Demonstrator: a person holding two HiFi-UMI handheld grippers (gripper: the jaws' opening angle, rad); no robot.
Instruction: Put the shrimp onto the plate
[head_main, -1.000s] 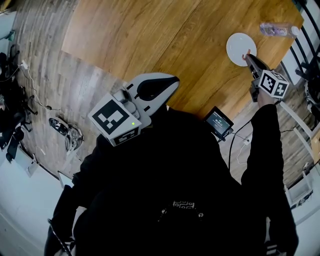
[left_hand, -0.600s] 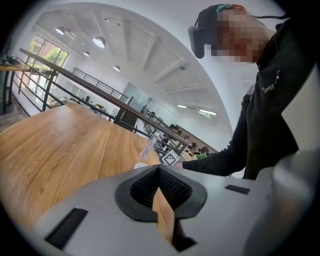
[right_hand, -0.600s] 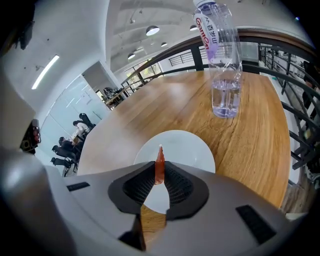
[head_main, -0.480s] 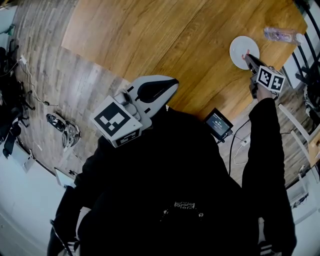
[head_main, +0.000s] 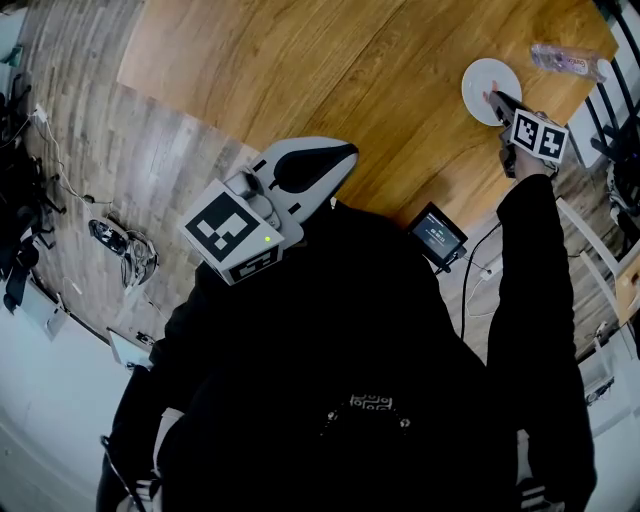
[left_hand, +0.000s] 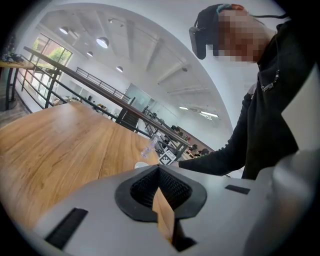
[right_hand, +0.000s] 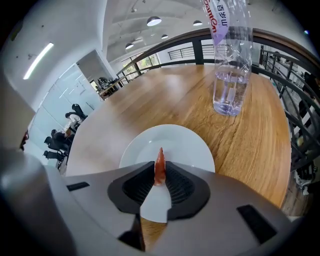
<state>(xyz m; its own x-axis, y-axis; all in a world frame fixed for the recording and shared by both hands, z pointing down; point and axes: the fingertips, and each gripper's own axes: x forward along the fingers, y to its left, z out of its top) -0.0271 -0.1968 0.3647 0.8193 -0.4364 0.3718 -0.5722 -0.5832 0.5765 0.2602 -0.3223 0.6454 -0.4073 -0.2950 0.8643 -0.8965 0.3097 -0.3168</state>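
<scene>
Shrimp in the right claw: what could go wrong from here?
1. The right claw is opening with the shrimp between its very tips; it may stick to one side instead of dropping.
2. Its height above the plate is unclear; a long drop could bounce it onto the table.

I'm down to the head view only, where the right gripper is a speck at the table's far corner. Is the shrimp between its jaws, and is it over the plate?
Observer: Yes. The right gripper view shows the small orange-red shrimp pinched between the jaws of the right gripper, which are just opening, over the round white plate. I cannot tell if it touches the plate.
Operator: Is anything lying on that plate?
Observer: No, the part I can see is bare.
Operator: And the left gripper?
Observer: The left gripper has its jaws together, with nothing between them.
</scene>
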